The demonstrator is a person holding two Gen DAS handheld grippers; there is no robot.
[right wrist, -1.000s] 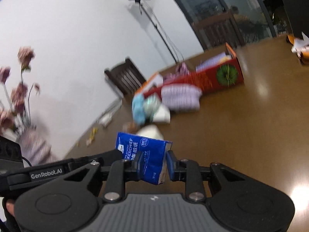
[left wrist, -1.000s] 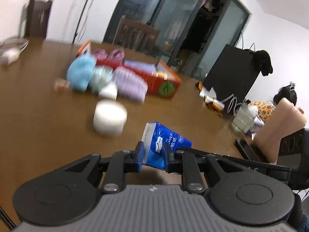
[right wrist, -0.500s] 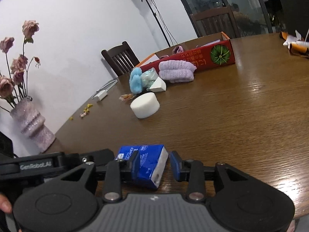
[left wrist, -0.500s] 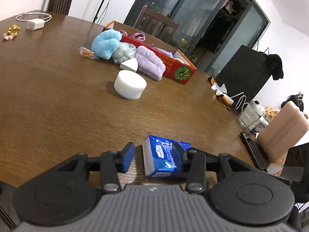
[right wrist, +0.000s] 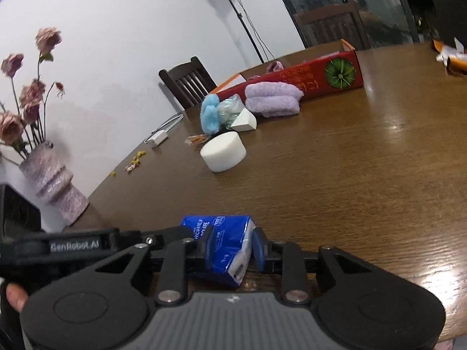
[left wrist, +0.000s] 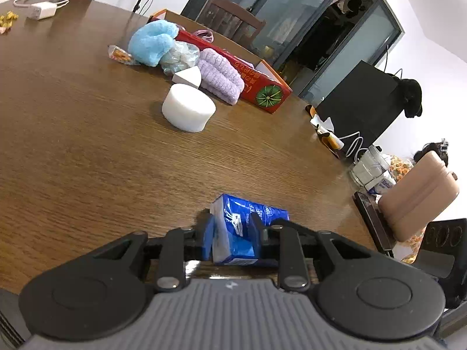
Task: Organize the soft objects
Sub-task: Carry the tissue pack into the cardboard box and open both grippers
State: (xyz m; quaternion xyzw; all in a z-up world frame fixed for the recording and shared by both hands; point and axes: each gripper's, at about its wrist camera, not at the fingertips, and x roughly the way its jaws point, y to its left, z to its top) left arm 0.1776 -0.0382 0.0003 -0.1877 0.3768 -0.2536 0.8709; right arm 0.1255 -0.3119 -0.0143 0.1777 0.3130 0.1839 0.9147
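A: Left gripper [left wrist: 233,240], low at 6 o'clock, has its jaws pressed onto the blue tissue pack [left wrist: 243,229], one pad on each side.

B: From the right wrist, the right gripper [right wrist: 232,248] sits around the same pack [right wrist: 224,245]. Its left finger touches the blue face; the right pad [right wrist: 259,246] stands just off the white end, so those jaws are a little spread.

A: And the pack lies at the near edge of the table [left wrist: 87,151], tilted, its far corner toward 1 o'clock.

B: Up the table at 11 o'clock, a white foam cylinder [left wrist: 188,112] stands alone.

A: Beyond it a white wedge [left wrist: 188,77], touching a purple towel [left wrist: 220,80] at its right.

B: The towel leans against the long red box [left wrist: 256,83]. Left of the wedge, a crinkled clear bag [left wrist: 179,58], then a blue fluffy thing [left wrist: 153,42].

A: From the right wrist the cluster sits at 12 o'clock, foam [right wrist: 223,151] nearest, box [right wrist: 321,75] behind.

B: A vase [right wrist: 52,183] with pink flowers at 9 o'clock, at the table edge.
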